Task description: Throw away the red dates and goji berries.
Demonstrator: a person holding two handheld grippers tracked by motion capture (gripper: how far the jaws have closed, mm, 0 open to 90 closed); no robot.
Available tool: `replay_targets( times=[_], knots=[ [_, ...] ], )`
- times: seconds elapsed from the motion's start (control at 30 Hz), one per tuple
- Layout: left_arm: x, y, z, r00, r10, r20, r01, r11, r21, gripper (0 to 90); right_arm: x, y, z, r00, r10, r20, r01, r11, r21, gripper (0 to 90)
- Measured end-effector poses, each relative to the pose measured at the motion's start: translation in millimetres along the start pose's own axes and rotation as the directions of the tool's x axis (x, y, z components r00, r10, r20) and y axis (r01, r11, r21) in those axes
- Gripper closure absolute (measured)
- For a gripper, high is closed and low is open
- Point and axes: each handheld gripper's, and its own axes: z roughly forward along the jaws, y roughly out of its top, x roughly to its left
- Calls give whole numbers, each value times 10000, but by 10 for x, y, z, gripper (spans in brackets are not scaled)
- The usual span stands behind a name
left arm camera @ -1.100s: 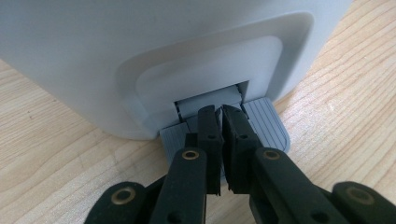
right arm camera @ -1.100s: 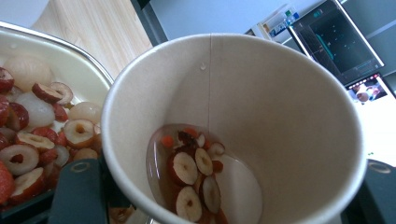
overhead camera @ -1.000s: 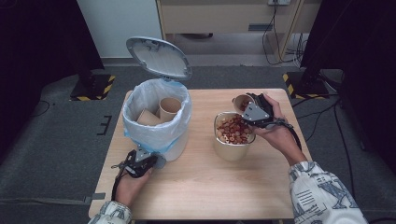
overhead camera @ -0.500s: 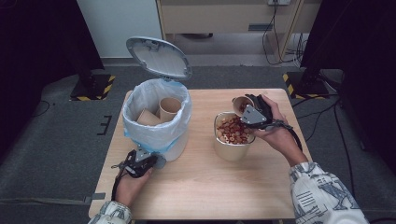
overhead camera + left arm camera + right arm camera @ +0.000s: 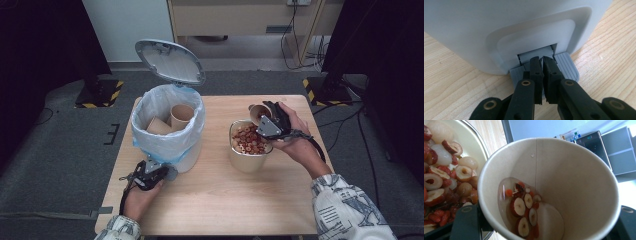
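A white pedal bin (image 5: 167,135) with a plastic liner stands at the table's left, its grey lid (image 5: 170,61) raised. Used paper cups (image 5: 181,115) lie inside it. My left gripper (image 5: 161,172) is at the bin's base. In the left gripper view the left gripper (image 5: 542,62) is shut, its tips pressed down on the grey ribbed pedal (image 5: 566,66). My right gripper (image 5: 268,121) is shut on a paper cup (image 5: 257,112), tilted over a cream bowl (image 5: 248,160) of dried fruit. The cup (image 5: 574,170) holds liquid and sliced red dates (image 5: 524,207).
The wooden table (image 5: 215,200) has bare room in front of the bin and bowl. The bowl's fruit (image 5: 444,182) lies just left of the cup in the right gripper view. A cabinet, cables and dark stands are on the floor beyond the table.
My right gripper has dipped slightly toward the bowl with the cup in it. The left gripper stays on the pedal and the lid stays up.
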Motion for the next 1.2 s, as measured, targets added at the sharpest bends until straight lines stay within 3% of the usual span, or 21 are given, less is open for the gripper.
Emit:
replay_targets(
  times=[0.13,0.2,0.73,1.0,1.07,1.1,1.2],
  knots=[
    [0,0,0,10000,0,-1,0,10000,0,856,9,55,-1,9973,-728,123,726,9973,135,292],
    [0,0,0,10000,-4,4,4,10000,-1,856,11,72,0,9967,-808,83,807,9967,101,292],
    [0,0,0,10000,2,0,-2,10000,2,855,-5,51,-7,9984,-559,71,558,9984,98,291],
    [1,0,0,10000,-5,9,5,10000,1,855,-12,69,-28,9942,-1063,156,1058,9939,315,291],
    [1,0,0,10000,0,4,0,10000,3,855,-5,83,-35,9908,-1343,189,1334,9901,437,291],
    [1,0,0,10000,-8,10,8,10000,-2,855,5,107,-43,9825,-1844,249,1826,9813,614,291],
    [1,0,0,10000,-10,8,10,10000,-3,855,38,149,-57,9602,-2770,352,2729,9577,914,291]
  ],
)
